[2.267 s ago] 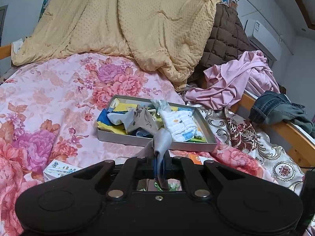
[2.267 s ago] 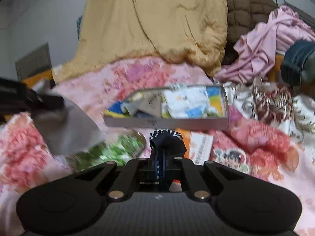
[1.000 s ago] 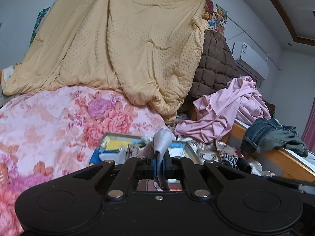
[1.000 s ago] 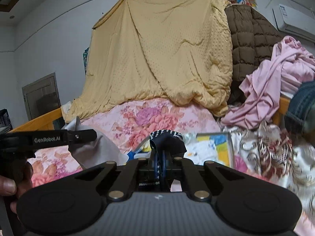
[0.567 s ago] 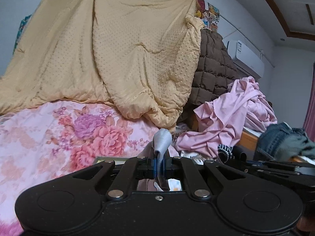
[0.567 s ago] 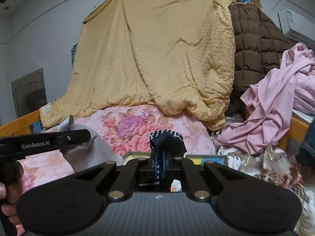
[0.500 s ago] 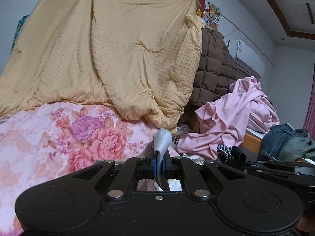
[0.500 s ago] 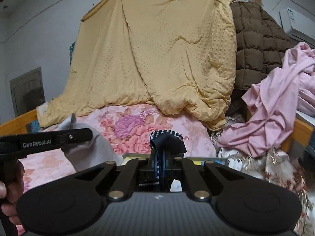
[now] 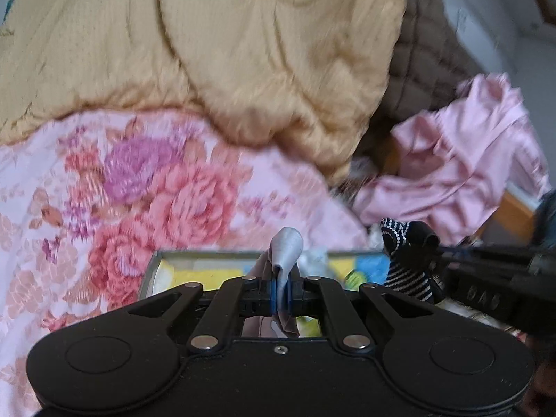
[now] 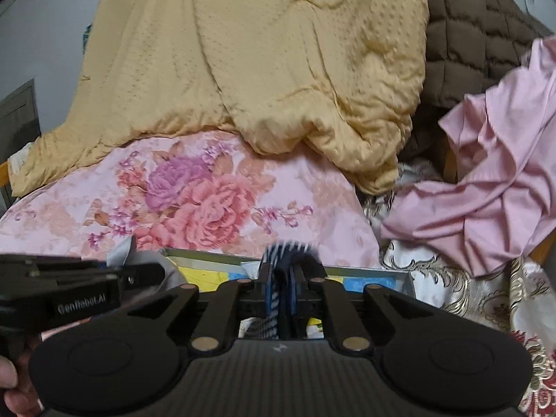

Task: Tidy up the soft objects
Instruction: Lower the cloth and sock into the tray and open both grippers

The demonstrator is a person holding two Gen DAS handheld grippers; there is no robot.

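Note:
My left gripper [image 9: 282, 290] is shut on a grey cloth [image 9: 286, 248] that sticks up between its blue pads. My right gripper [image 10: 282, 293] holds a dark navy sock with white stripes [image 10: 278, 279]; its blue pads stand slightly apart around it. Both hang just above the near side of a grey box [image 9: 208, 253] with yellow and blue contents on the floral bedspread. The right gripper and its striped sock [image 9: 405, 267] show at the right of the left wrist view. The left gripper [image 10: 139, 274] with its grey cloth [image 10: 121, 252] shows at the left of the right wrist view.
A yellow quilt [image 10: 260, 62] hangs behind the bed. A brown quilted blanket [image 10: 476, 34] and a heap of pink cloth [image 10: 486, 191] lie at the right. The pink floral bedspread [image 9: 104, 191] spreads left of the box [image 10: 382, 272]. A gold-patterned cover [image 10: 469, 285] lies at the right.
Both grippers have tilted down and moved toward the box, which now fills more of the lower view. The right gripper's pads have parted a little around the striped sock.

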